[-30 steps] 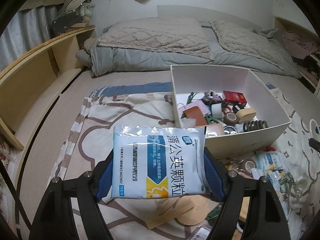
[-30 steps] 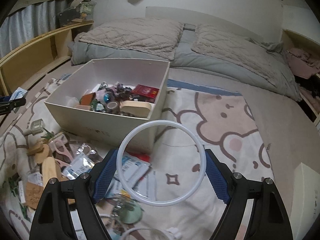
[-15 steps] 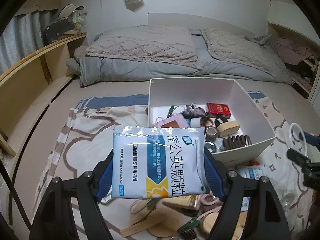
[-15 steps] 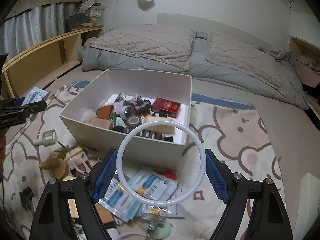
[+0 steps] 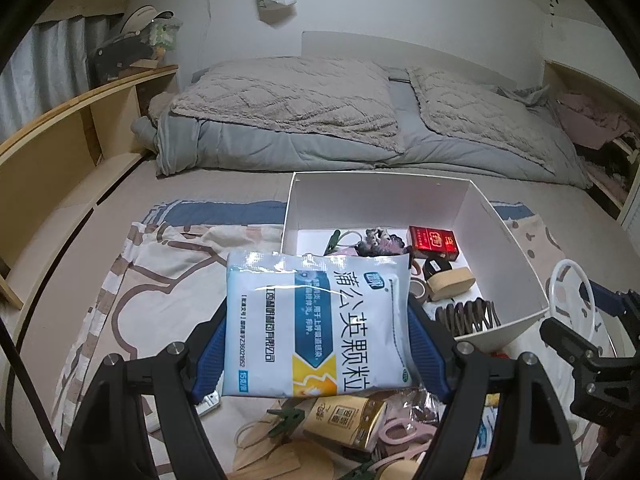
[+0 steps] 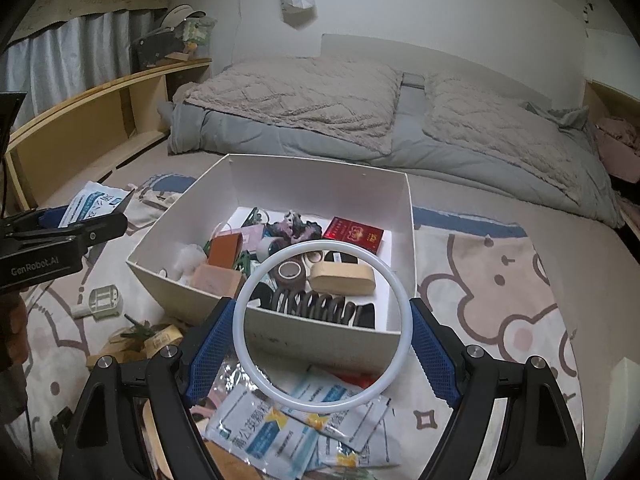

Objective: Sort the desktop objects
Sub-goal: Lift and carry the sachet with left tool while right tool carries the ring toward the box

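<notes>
Bedroom clutter covers a cartoon-print blanket spread on the bed, where a person sorts loose items with a hand-held claw in each hand. Nearest the lens in the left wrist view, the left claw is clamped on a white-and-blue medicine sachet, its blue pads pressing the packet's two side edges; the packet hangs flat, facing the camera, its printed text running sideways. Below it, at 6 o'clock, lie a gold packet, wooden pieces and pink scissors.

In the right wrist view, the right claw grips a thin white ring across its full width, the ring standing face-on to the camera. More sachets lie on the blanket under it at 6 o'clock.

Beyond both claws sits the open white box, already holding a red packet, a tape roll, a dark spring-like coil and other small things. From the left claw the box lies at about 1 o'clock, with the sachet's top edge overlapping its near-left corner in the picture. From the right claw it lies dead ahead at 12 o'clock, and its near wall shows through the ring. By that alignment the right hand looks better placed to drop first, though neither item appears to be over the opening yet. At the far end, pillows and a grey quilt rest against the wall.
</notes>
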